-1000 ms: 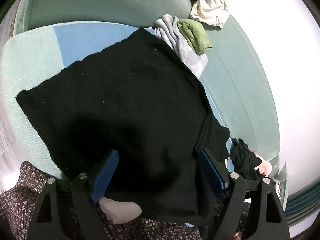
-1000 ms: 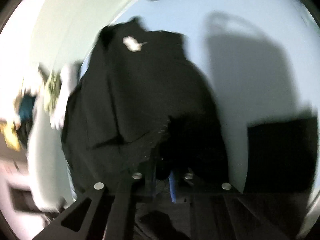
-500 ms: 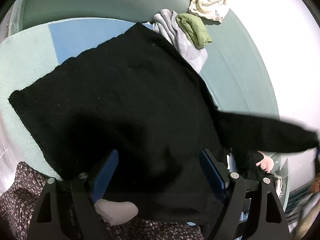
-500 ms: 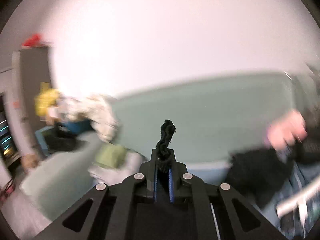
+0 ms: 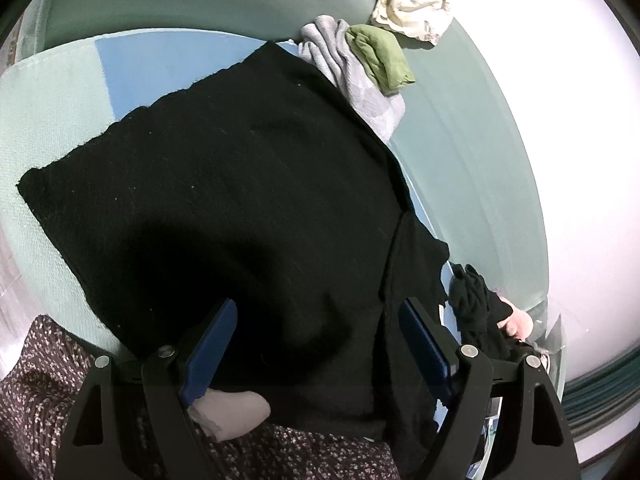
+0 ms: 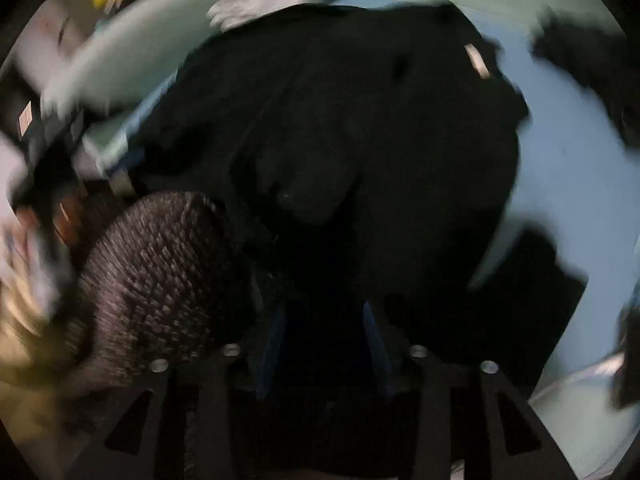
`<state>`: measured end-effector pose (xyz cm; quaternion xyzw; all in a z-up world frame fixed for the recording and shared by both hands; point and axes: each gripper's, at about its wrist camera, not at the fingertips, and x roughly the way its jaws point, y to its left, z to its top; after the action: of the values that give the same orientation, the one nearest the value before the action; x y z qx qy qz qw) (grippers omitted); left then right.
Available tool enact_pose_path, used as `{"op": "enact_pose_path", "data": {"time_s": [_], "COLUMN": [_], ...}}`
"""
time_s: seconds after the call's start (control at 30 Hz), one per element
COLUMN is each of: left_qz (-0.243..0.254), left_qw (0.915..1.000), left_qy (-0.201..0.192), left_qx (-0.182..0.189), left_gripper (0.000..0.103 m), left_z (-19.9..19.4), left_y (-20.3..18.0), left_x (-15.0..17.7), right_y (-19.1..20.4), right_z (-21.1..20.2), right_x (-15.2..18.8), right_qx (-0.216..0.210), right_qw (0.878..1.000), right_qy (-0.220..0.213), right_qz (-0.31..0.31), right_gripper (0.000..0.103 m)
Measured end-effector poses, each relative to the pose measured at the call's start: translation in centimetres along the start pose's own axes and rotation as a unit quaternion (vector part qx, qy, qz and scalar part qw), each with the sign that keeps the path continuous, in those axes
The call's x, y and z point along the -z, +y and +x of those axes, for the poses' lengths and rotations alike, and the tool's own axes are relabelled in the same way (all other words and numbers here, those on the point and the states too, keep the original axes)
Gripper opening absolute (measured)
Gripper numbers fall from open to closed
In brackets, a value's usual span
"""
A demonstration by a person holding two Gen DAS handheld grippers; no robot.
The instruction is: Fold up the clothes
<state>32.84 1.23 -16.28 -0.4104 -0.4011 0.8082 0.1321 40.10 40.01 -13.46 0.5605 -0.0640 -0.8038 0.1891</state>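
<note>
A black knit sweater (image 5: 224,200) lies spread flat on a light blue sheet (image 5: 160,68) over a pale green sofa seat. One sleeve (image 5: 412,264) lies folded along its right side. My left gripper (image 5: 316,320) is open and empty, hovering over the sweater's near edge. In the blurred right wrist view the sweater (image 6: 360,120) fills the middle, with a small tan label (image 6: 476,60) near its far edge. My right gripper (image 6: 324,320) is open just above the dark cloth, with nothing seen between its blue pads.
A grey garment (image 5: 352,76), a green one (image 5: 380,56) and a cream one (image 5: 416,0) are piled at the sofa's far corner. A small black garment (image 5: 476,304) lies at the right. The person's speckled dark clothing (image 5: 40,392) is at the near left.
The sleeve held stretched out to the right half a second ago now lies folded on the sweater's right side. The right gripper has let it go and opened. The left gripper stayed still.
</note>
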Motion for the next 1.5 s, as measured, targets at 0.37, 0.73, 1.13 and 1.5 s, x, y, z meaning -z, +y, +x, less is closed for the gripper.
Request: {"op": "enact_pose_path", "data": {"time_s": [0.37,0.73,1.13,1.5], "left_qz": [0.028,0.034,0.049,0.09], "left_qw": [0.9995,0.999,0.998,0.9951], "left_qy": [0.011,0.029,0.041,0.041], "left_qx": [-0.007,-0.007,-0.005,-0.001], "left_gripper": [0.083,0.083,0.083,0.083], "left_z": [1.0,3.3,3.7,3.0], "left_y": [-0.8,-1.3,-1.3,-2.4], "left_x": [0.4,0.2,0.2,1.3], "right_y": [-8.9,-13.0,-18.2,-10.2], "right_z": [-0.2,7.1,8.0,0.5], "right_x": [-20.8,-32.4,-35.7,-7.9], "right_qx": [-0.001,0.09,0.051,0.017], "right_qw": [0.976,0.981,0.96,0.993], "right_qy": [-0.161,-0.155,-0.171,-0.052], "right_qz": [0.149,0.073,0.215,0.104], "right_gripper": [0.071,0.002,0.069,0.054]}}
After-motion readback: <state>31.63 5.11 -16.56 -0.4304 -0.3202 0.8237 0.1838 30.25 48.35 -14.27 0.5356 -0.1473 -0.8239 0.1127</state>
